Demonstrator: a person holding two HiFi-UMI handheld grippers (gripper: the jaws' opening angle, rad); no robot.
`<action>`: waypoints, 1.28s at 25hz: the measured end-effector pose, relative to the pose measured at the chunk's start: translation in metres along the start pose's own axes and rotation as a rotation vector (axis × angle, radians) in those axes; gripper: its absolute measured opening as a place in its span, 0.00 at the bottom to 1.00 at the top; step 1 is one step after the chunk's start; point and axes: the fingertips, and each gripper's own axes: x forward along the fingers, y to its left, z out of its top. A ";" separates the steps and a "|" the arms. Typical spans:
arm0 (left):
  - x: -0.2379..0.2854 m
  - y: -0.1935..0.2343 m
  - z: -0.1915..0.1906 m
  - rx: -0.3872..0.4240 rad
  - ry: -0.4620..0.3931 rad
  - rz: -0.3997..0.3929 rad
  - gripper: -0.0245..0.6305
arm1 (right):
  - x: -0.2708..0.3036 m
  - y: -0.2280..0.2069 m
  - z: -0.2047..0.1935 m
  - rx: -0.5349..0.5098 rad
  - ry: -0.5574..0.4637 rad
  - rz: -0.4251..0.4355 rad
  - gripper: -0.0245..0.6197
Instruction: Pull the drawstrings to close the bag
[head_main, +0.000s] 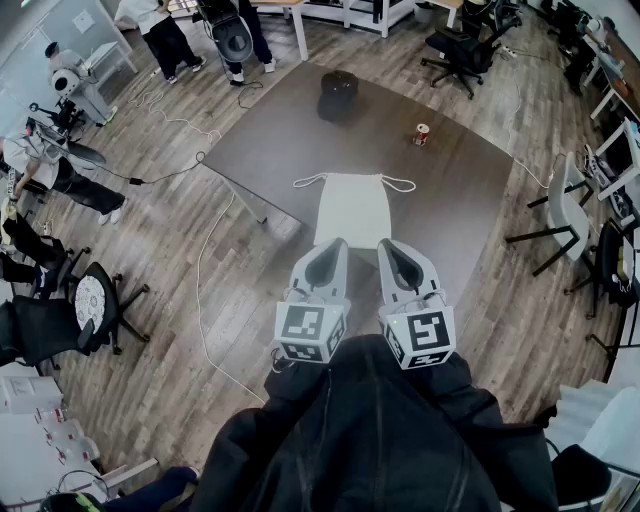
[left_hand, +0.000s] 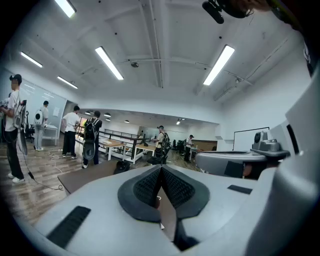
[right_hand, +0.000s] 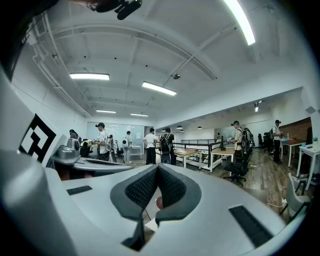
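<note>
Head view: the near end of the white bag (head_main: 353, 210) is hidden under the tips of the left gripper (head_main: 335, 245) and right gripper (head_main: 391, 245), which also cover part of the near edge of the table (head_main: 470, 190). The dark object (head_main: 338, 96) and the small red-and-white item (head_main: 421, 134) farther off are too small to identify. In both gripper views, the gripper's own body blocks nearly all of the table.

the left gripper (left_hand: 161, 170) has its ribbed jaws pressed together with nothing between them. beyond them a dark table (left_hand: 92, 176) carries a black object (left_hand: 121, 166), and the right gripper (left_hand: 232, 161) sits just to the right.
</note>
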 end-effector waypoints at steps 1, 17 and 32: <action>0.001 0.001 0.000 -0.002 0.001 -0.001 0.09 | 0.002 0.000 0.000 -0.001 0.001 -0.002 0.07; 0.002 0.018 -0.014 -0.020 0.033 -0.022 0.09 | 0.015 0.012 -0.014 0.001 0.026 0.005 0.07; -0.013 0.062 -0.063 -0.094 0.131 -0.041 0.09 | 0.041 0.046 -0.057 -0.003 0.156 -0.022 0.07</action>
